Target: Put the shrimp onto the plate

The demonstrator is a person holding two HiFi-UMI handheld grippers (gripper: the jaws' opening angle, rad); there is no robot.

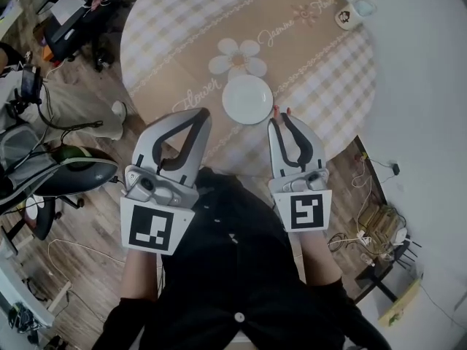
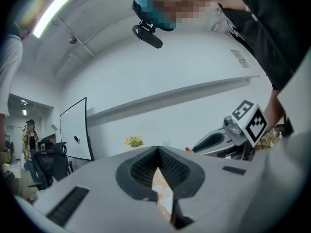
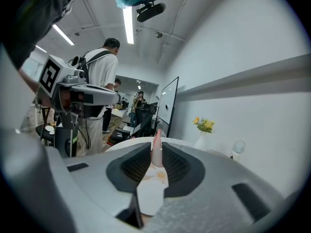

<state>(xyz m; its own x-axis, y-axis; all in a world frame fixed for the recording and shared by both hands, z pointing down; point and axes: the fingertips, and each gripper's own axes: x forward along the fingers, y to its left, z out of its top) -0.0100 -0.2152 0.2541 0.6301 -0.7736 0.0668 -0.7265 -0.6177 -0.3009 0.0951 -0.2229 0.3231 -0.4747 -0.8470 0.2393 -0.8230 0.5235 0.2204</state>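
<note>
On the round desk (image 1: 160,35), covered by a checked cloth with a flower print, a white plate (image 1: 247,99) near the edge closest to the person. Just at 4 o'clock from the plate, the right gripper (image 1: 282,115), jaws closed nearly all the way on the shrimp (image 1: 276,111). In the right gripper view, the pink body pinched between the two pads, its end poking out past the jaw tips. Shrimp therefore just beside the plate rim, not on the plate. At 8 o'clock from the plate, the left gripper (image 1: 198,113), jaws fully together at the tips and holding nothing, with only the cloth visible through the narrow gap behind them. Plate between the two gripper tips and a little beyond them. Far off at 2 o'clock on the desk, a small white object (image 1: 349,14), too small to identify. In the right gripper view, toward 2 o'clock from the jaws, a vase with yellow flowers (image 3: 204,126).
</note>
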